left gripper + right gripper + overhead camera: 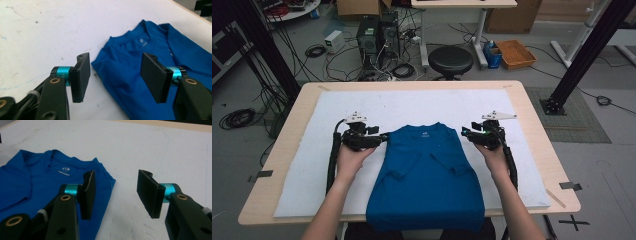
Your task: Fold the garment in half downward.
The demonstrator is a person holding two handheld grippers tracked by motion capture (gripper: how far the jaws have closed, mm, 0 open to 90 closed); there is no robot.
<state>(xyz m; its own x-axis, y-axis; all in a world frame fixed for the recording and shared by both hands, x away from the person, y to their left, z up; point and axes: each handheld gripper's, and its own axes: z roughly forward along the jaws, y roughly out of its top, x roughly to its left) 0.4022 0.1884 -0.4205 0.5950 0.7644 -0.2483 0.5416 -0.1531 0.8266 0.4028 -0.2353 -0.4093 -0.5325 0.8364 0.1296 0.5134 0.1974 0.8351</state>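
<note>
A blue T-shirt (427, 175) lies flat on the white mat (412, 105), sleeves folded in over the body, collar toward the far side, hem hanging over the table's near edge. My left gripper (384, 136) sits open at the shirt's left shoulder; in the left gripper view the shoulder corner (100, 65) lies between the jaws. My right gripper (466, 133) is open at the right shoulder, and the shirt's edge (107, 182) runs just under its left jaw. Both jaws are empty. The collar label (64, 170) faces up.
The mat covers most of a wooden table (532, 130). Behind the table stand a black stool (450, 60), computer towers (377, 32), tangled cables and an orange crate (515, 53). Black frame posts (584, 55) rise at both sides.
</note>
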